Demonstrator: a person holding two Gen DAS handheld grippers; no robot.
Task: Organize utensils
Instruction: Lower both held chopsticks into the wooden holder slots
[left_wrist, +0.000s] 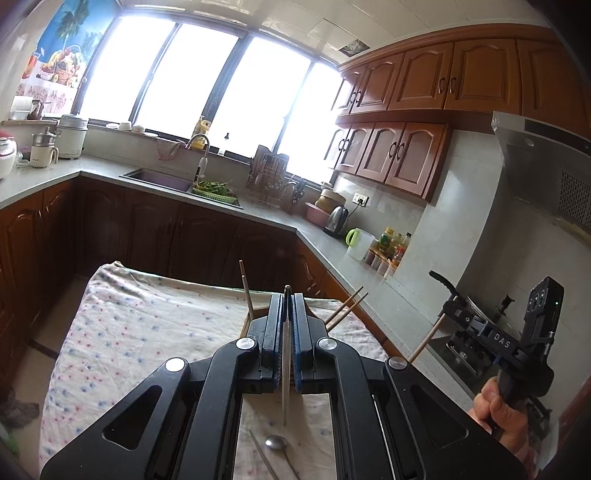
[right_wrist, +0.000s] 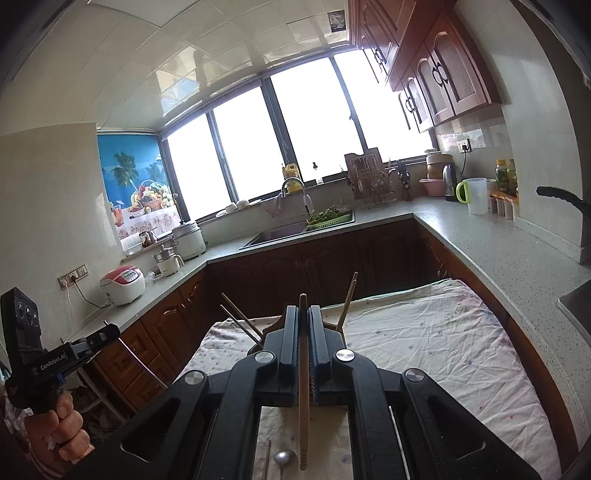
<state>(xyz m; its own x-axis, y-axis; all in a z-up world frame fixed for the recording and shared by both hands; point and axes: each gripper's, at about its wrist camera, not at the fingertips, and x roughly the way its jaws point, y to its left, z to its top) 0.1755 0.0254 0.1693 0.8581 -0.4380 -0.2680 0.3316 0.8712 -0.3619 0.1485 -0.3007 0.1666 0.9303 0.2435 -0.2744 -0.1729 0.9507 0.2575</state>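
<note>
My left gripper (left_wrist: 287, 306) is shut on a thin metal chopstick (left_wrist: 285, 369) that runs between the pads. My right gripper (right_wrist: 303, 314) is shut on a wooden chopstick (right_wrist: 303, 387); it also shows at the right of the left wrist view (left_wrist: 476, 325). Both are held above a table covered by a floral cloth (left_wrist: 147, 332). Several wooden chopsticks (left_wrist: 246, 288) stand in a wooden holder mostly hidden behind the fingers; they also show in the right wrist view (right_wrist: 347, 302). A metal spoon (left_wrist: 276, 442) and another metal chopstick (left_wrist: 264, 458) lie on the cloth below.
Kitchen counters (right_wrist: 498, 251) run around the table, with dark cabinets (left_wrist: 147, 229) below. A sink (left_wrist: 159, 177), a dish rack (left_wrist: 266, 177), kettle (left_wrist: 338, 219) and bottles stand on the counter. A pot (left_wrist: 484, 306) sits on the stove at right.
</note>
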